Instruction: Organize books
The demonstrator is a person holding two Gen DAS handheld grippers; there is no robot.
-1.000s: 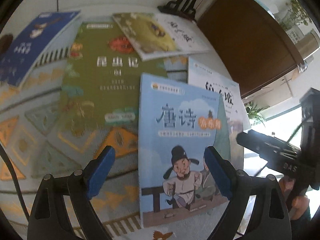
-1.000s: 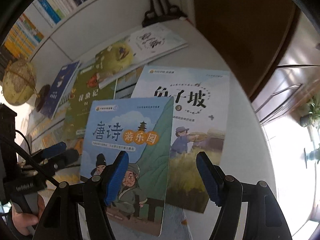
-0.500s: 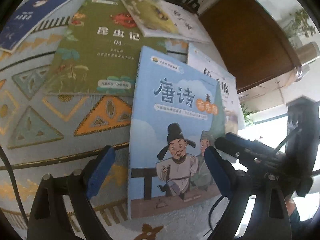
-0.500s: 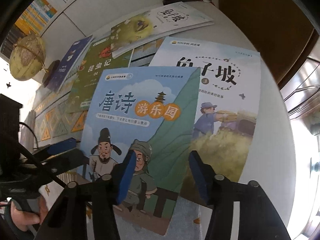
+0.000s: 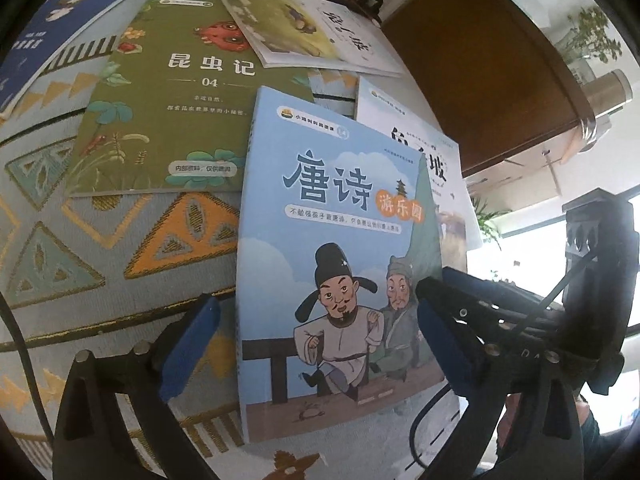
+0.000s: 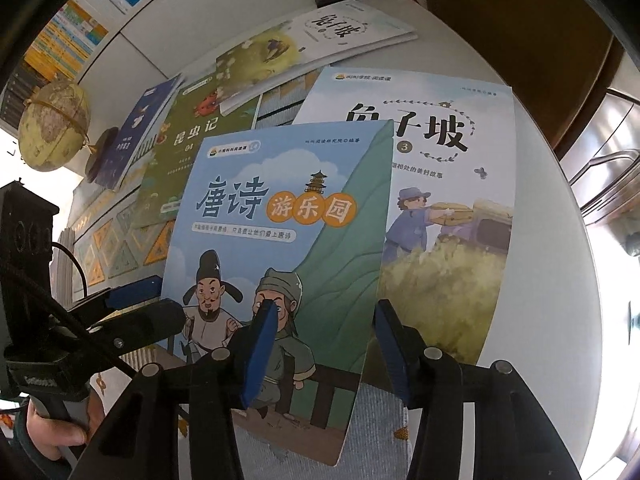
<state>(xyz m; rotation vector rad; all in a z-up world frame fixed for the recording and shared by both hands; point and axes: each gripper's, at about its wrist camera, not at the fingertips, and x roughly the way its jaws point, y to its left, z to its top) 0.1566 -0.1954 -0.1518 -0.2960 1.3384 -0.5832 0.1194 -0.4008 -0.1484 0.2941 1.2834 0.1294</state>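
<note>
Right wrist view: the right hand-held gripper [image 6: 320, 344] straddles the blue book's [image 6: 280, 216] right edge, jaws half apart, pads not visibly pressing. The left hand-held gripper [image 5: 320, 344] is opening wide around that book's lower part.

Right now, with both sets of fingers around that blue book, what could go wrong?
The blue book overlaps the white book, so lifting its edge may drag that one too. The right gripper straddles only the thin right edge, which could bend or slip. The left gripper is opening close alongside; the two could collide.
</note>
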